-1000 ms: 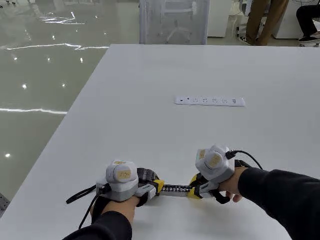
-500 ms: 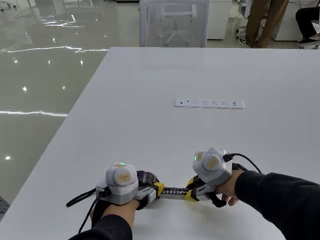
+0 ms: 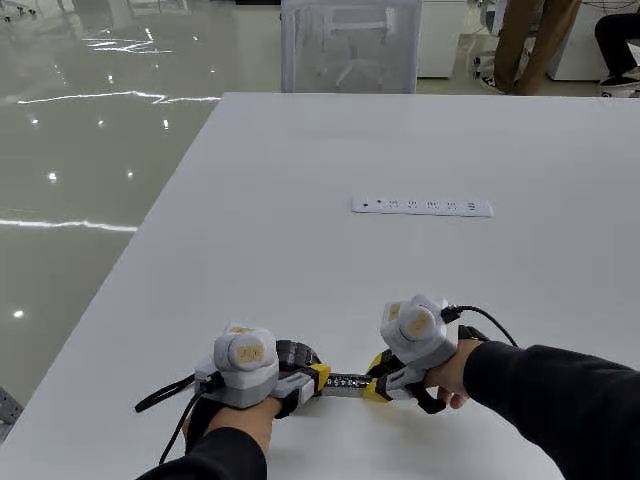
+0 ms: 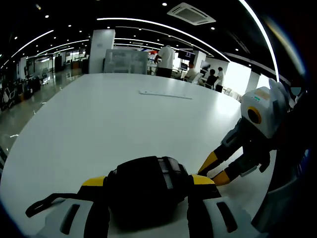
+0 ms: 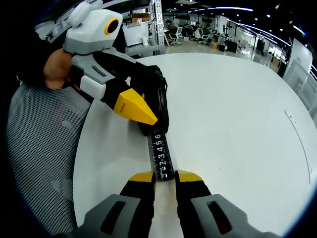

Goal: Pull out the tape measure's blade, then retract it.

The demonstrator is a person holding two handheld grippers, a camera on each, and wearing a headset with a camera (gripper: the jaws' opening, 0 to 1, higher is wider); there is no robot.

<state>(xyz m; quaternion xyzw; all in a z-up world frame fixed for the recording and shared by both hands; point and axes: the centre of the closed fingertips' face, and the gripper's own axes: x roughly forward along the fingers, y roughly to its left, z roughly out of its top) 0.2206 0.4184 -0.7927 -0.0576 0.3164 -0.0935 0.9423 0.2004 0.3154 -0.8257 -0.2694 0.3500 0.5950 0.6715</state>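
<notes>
Checker: Table (image 3: 300, 250) first, what was it?

Tagger: White, wide, mostly bare. A glossy floor (image 3: 80, 150) lay to its left, and a mesh-backed chair (image 3: 348, 45) stood at the far end.

Checker: Anything lying on it?

Tagger: A white power strip (image 3: 422, 206) lay flat mid-table, well apart from both grippers, which sat at the near edge.

Checker: And the left gripper (image 3: 310, 378)?

Tagger: It was clamped on the tape measure (image 3: 295, 355). In the left gripper view the black case (image 4: 146, 191) sat squeezed between both yellow-tipped jaws of the left gripper (image 4: 148, 181) and rested on the table.

Checker: The right gripper (image 3: 375, 390)?

Tagger: It was low at the near edge, just right of the tape measure and pointing toward it. In its own view the right gripper (image 5: 163, 177) had its two yellow tips pinched on the free end of the blade (image 5: 159, 156). It also showed in the left gripper view (image 4: 213, 171), coming in from the right.

Checker: How far was the blade out?

Tagger: Only a short stretch was out. The blade (image 3: 345, 381) ran straight between the two grippers, just above or on the tabletop, and which one couldn't be told. Black printed numbers showed on it, and the tape measure (image 5: 157, 106) sat at its other end.

Checker: Smallest thing?

Tagger: A black strap (image 3: 160, 393) trailed off the left side across the table. It also showed in the left gripper view (image 4: 42, 206).
</notes>
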